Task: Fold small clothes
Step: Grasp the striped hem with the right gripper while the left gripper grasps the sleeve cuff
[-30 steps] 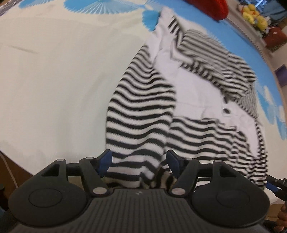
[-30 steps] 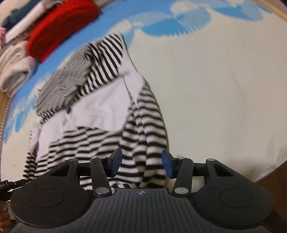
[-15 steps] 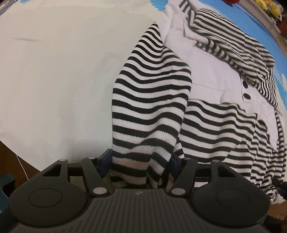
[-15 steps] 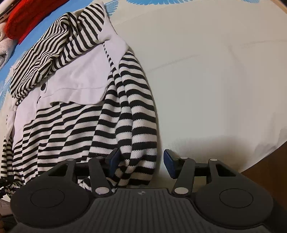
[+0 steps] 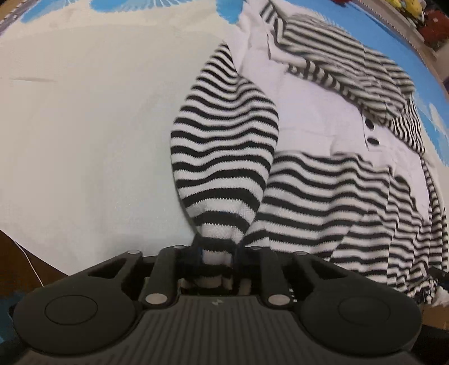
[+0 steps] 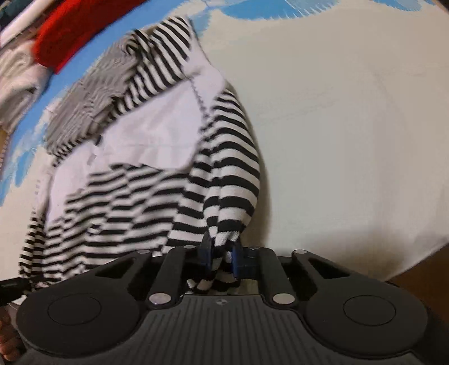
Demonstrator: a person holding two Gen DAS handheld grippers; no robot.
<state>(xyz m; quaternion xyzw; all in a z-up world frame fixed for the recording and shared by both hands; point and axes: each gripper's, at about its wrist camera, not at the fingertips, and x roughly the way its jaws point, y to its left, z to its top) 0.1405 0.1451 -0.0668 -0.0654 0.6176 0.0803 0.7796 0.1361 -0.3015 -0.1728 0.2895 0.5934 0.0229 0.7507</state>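
As pinched: 2 tongs (image 5: 217,254) (image 6: 221,257), striped top (image 5: 322,196) (image 6: 134,196).

Bunched cloth of the striped garment (image 5: 224,151) is covering most of the left gripper's (image 5: 216,252) fingers, so their tips are not showing, and the sleeve end is disappearing behind the gripper's black body. In the right wrist view motion blur is smearing the garment's stripes, while a red cloth (image 6: 81,31) is running off the top edge. Yellow and red objects (image 5: 421,16) at the left view's top right corner are staying too small and cut off to identify.
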